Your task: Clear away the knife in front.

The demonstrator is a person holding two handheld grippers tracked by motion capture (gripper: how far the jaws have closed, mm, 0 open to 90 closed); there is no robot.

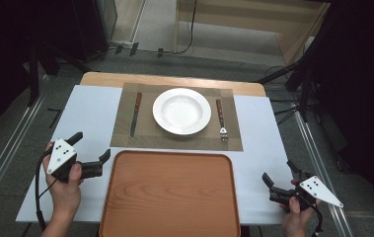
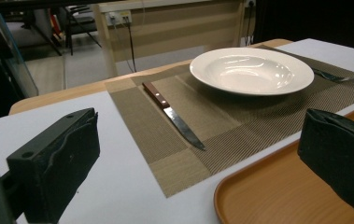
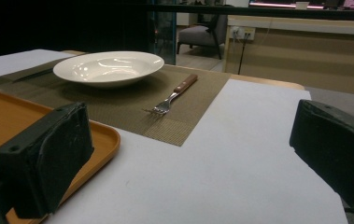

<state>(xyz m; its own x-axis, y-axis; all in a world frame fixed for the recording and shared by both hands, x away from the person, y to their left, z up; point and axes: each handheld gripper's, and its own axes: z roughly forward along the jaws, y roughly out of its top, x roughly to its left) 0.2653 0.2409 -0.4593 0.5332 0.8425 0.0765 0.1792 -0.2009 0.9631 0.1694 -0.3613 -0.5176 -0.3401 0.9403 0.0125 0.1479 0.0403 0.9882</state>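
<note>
Plate (image 1: 182, 111) mid-mat (image 1: 125, 140); knife (image 1: 135, 114) left of plate, fork (image 1: 221, 120) right, tray (image 1: 169, 197) nearer. Left gripper (image 1: 92, 149) and right gripper (image 1: 279, 173) flank tray, jaws spread wide, holding nothing.

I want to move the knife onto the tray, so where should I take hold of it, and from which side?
Grip the knife by its wooden handle, the thicker far end, likely easier than the thin flat blade. It lies flat on the placemat left of the plate, so bring the open left gripper down from above, jaws across the handle.
</note>
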